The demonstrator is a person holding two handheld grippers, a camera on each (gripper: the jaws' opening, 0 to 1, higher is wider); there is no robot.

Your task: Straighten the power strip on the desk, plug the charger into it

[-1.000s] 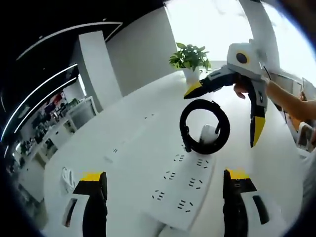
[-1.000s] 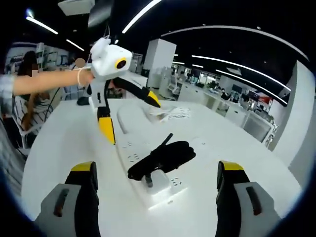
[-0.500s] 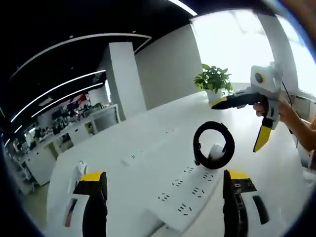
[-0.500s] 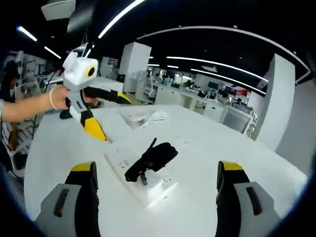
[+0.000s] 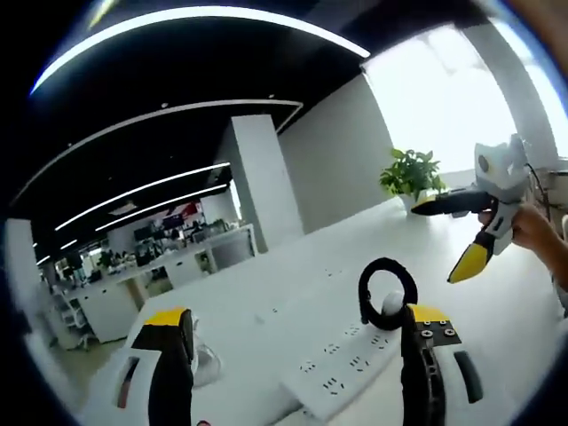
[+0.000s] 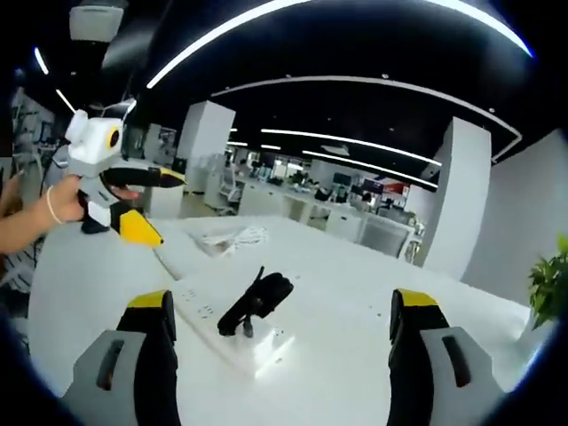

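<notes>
Both grippers, left (image 5: 297,355) and right (image 6: 277,355), hang with jaws spread wide, holding nothing. Just beyond them the long white plastic power strip (image 5: 342,373) lies on the white desk (image 6: 355,293) with the small white charger (image 6: 251,330), its black cable coiled (image 5: 387,288), seated at 1 end. The task looks done

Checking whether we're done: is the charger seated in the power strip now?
Yes; the white charger, its black cable coiled on top, stands plugged into the power strip.
</notes>
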